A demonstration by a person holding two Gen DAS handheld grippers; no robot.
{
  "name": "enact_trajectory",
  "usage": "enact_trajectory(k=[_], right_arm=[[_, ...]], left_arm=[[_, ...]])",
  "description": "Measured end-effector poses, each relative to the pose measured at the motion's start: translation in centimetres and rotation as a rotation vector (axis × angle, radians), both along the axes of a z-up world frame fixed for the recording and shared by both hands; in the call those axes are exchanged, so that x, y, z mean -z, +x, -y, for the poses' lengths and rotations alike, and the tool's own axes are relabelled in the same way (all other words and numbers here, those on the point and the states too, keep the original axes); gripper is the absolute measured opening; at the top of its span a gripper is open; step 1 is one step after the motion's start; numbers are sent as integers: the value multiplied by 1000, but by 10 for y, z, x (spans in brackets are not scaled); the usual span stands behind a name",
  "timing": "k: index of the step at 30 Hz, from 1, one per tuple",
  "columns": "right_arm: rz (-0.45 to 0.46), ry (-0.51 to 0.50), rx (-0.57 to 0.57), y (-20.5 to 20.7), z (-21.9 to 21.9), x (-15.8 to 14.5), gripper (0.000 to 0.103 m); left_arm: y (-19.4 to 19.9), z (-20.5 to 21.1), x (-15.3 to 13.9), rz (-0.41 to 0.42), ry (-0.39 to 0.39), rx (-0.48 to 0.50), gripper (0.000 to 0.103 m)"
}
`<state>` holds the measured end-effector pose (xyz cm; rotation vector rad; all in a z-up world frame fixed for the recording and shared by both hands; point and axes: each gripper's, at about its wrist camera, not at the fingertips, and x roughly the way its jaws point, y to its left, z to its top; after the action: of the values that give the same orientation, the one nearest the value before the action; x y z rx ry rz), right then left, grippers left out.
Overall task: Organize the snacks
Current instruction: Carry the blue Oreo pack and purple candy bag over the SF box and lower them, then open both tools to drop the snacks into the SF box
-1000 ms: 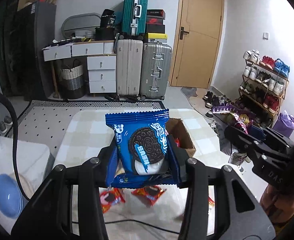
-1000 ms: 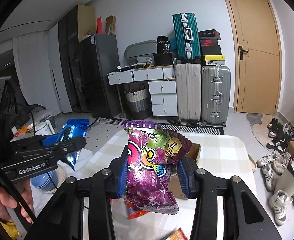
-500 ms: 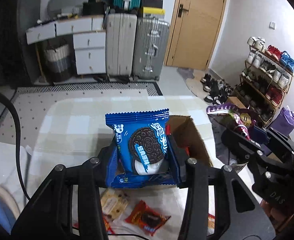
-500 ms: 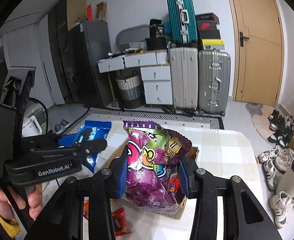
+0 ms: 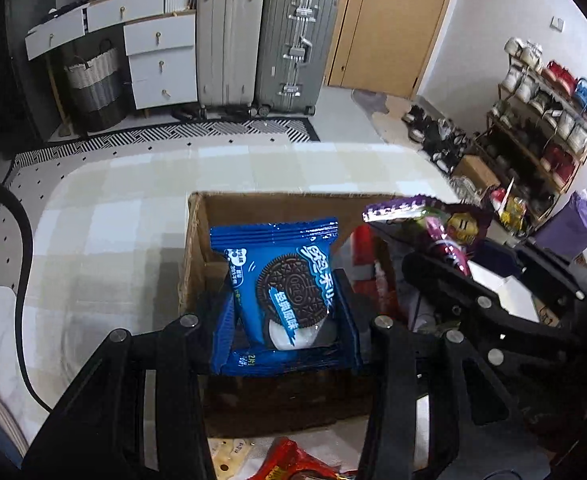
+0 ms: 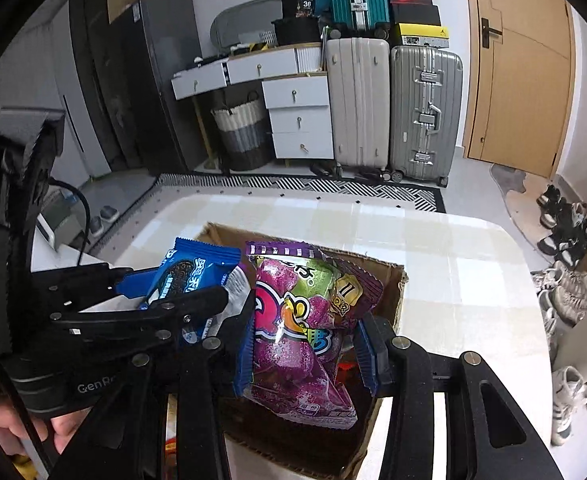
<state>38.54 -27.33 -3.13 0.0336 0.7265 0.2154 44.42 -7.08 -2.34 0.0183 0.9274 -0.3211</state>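
Left claw (image 5: 285, 312): pinches a glossy blue cookie packet (image 5: 281, 284) printed with a dark sandwich cookie, over the open brown cardboard box (image 5: 197, 240).
Right claw (image 6: 307, 344): pinches a crinkled purple candy bag (image 6: 301, 328), over the same box.
Box: on the pale checked table (image 6: 453, 264).

I'm in a lived-in home: suitcases (image 6: 393, 104) stacked by a wooden door (image 6: 521, 68), white drawers (image 6: 299, 120), a laundry basket (image 6: 241, 136), and a shoe rack (image 5: 541, 120).
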Motion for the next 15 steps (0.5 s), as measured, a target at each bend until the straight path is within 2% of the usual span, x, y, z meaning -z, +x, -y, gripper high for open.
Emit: enact_trajectory(k=[5,9,13,15], right_arm=[[-24,-59,-9,13,-5,19,42],[-37,-65,-32,15,-6,29,42],[-78,-55,-40,19,-5,37,42],[-67,-72,-38,17,-5,38,42]], left_arm=[[18,6,33,-32,10,0,41],[34,1,45,-50,-46,-8,41],[40,0,54,-51,-51,8,41],[40,0,55,-46,-52,8,41]])
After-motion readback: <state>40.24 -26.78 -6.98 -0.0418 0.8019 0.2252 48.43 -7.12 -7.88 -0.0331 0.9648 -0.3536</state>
